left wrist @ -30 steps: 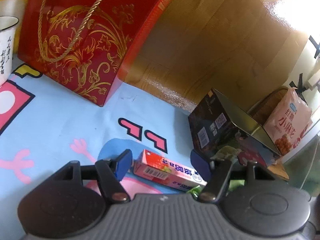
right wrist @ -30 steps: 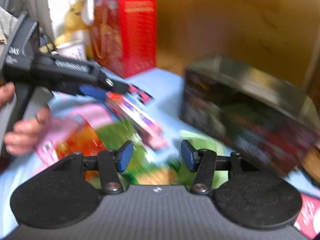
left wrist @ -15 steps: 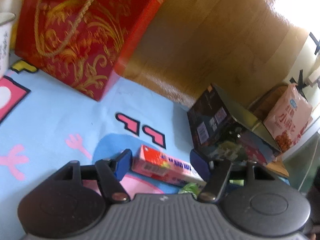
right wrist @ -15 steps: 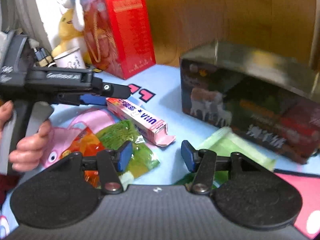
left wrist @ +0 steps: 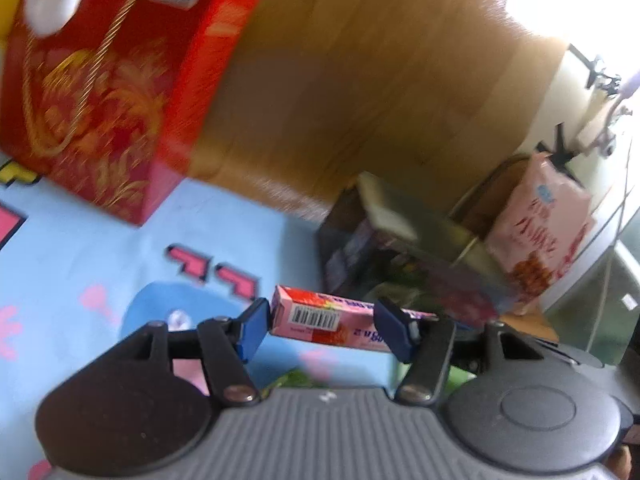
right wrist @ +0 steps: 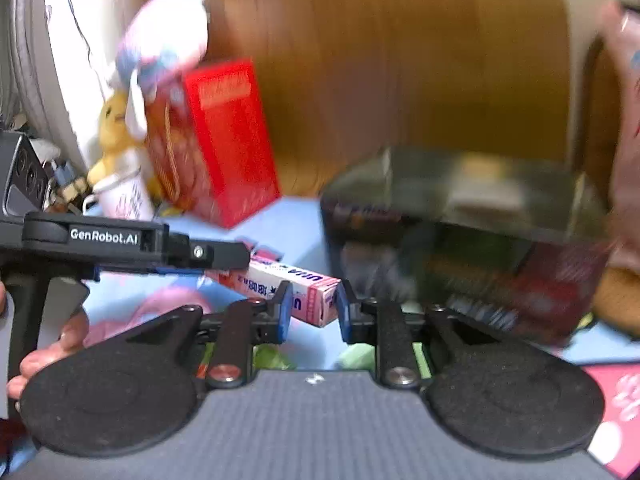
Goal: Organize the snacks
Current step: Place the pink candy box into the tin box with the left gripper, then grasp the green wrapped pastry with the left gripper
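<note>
1. Step in hand: picking up the pink snack box [left wrist: 324, 320], a long thin carton with a barcode on one end. It looks lifted just clear of the blue cartoon-print tabletop [left wrist: 224, 236], though blur makes that hard to confirm.
2. Left hand-held gripper [left wrist: 320, 326]: jaws closing with the barcode end of the box between the blue pads; the left pad looks in contact, the right pad overlaps the box's side. Reads as a pinch on the box.
3. Right hand-held gripper [right wrist: 311, 306]: jaws closing around the box's other end [right wrist: 316, 300]. Small gaps show at both pads, so not yet gripping.
4. Box spans between the two grippers, just in front of the dark open tin [right wrist: 460, 240], near but apart from it.
5. Other snacks: green packets [right wrist: 352, 356] lie under the right gripper, mostly hidden; a pink bag [left wrist: 536, 240] stands behind the tin.
6. Red gift bag [left wrist: 100, 92] stands at the back left, well apart.
7. Next move, my read: finish the right pinch, keep the box level, carry it over the tin and lower it in.
8. Risk: the thin carton may crush or twist if both grips pull unevenly.
</note>
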`<move>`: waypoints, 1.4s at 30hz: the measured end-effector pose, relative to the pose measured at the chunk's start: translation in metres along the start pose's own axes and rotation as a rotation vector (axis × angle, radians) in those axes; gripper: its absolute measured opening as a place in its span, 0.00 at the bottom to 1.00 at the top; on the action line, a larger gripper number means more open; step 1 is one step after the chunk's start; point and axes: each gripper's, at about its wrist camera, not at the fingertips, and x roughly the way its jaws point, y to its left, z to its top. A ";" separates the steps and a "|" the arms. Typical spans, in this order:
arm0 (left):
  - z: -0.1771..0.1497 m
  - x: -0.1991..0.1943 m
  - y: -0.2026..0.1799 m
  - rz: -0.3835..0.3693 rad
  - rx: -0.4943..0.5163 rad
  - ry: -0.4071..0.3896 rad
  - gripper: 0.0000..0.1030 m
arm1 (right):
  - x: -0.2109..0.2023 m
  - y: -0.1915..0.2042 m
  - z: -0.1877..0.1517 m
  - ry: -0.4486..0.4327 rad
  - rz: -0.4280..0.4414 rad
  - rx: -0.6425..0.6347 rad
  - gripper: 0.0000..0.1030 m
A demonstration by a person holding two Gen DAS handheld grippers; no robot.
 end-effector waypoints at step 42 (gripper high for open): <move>-0.039 0.089 -0.077 -0.118 0.082 0.205 0.50 | -0.010 -0.080 -0.047 0.042 0.013 0.268 0.45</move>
